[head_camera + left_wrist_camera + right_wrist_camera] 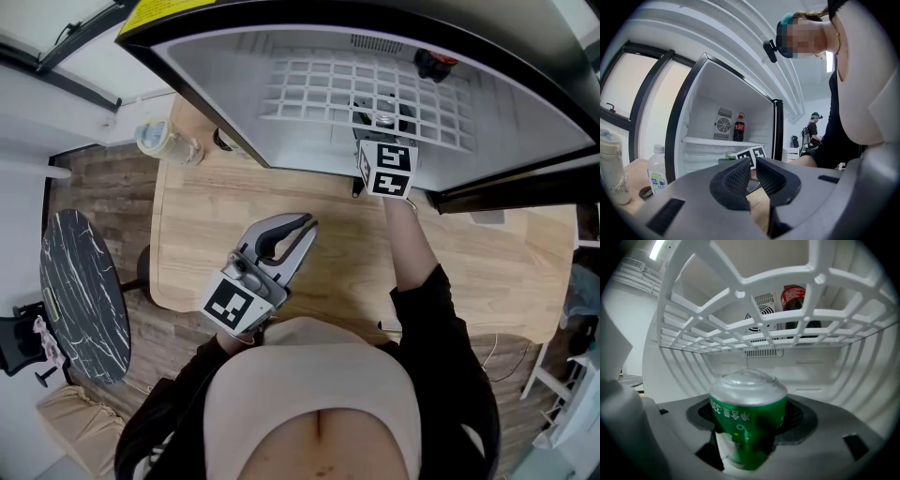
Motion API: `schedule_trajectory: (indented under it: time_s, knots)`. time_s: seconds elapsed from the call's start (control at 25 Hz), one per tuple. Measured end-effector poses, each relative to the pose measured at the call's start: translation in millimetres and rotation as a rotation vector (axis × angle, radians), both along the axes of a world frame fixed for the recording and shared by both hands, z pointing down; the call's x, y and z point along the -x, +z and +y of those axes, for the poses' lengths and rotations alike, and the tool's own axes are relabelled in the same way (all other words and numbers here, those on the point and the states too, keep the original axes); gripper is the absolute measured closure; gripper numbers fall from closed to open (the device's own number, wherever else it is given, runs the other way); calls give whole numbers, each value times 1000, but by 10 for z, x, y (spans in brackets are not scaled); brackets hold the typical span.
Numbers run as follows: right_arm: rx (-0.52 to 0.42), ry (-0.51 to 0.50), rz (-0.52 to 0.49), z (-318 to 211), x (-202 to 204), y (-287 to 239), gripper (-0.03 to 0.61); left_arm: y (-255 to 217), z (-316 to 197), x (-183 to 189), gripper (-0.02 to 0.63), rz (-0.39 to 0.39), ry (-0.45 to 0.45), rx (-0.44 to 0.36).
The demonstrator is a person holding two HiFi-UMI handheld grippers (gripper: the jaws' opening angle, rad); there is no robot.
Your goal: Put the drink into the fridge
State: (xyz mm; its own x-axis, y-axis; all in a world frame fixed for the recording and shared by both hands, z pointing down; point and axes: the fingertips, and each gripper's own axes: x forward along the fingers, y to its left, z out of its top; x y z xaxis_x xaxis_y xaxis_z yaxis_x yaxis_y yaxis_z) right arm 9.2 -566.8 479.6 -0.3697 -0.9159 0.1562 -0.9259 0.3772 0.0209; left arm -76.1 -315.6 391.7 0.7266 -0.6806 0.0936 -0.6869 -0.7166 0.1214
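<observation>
A green drink can (749, 427) is clamped between the jaws of my right gripper (749, 420), which is shut on it. That gripper (382, 141) reaches into the open fridge (234, 66), holding the can (383, 119) under the white wire shelf (319, 89). A cola bottle (793, 298) stands on the shelf at the back, beside a small fan. My left gripper (298, 230) hovers over the wooden table (487, 272) in front of the fridge, jaws together and holding nothing. In the left gripper view those jaws (751, 176) point at the fridge interior.
A clear water bottle (657, 171) and a beige bottle (611, 168) stand on the table left of the fridge. A round black marble table (80, 295) is on the floor to the left. Another person (813, 131) stands far off in the room.
</observation>
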Motion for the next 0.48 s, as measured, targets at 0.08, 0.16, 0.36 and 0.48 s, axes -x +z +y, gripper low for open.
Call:
schedule_trajectory:
  time_s: [0.08, 0.16, 0.36, 0.48]
  knots:
    - [3, 3, 0, -13, -4, 4, 233, 7, 4, 5, 574, -2, -1, 3]
    - [5, 4, -1, -20, -1, 6, 233, 7, 3, 12, 574, -2, -4, 4]
    - [9, 8, -2, -46, -9, 2, 233, -13, 4, 1, 574, 3, -1, -2]
    - [9, 12, -1, -59, -8, 3, 233, -2, 6, 9, 574, 1, -2, -1]
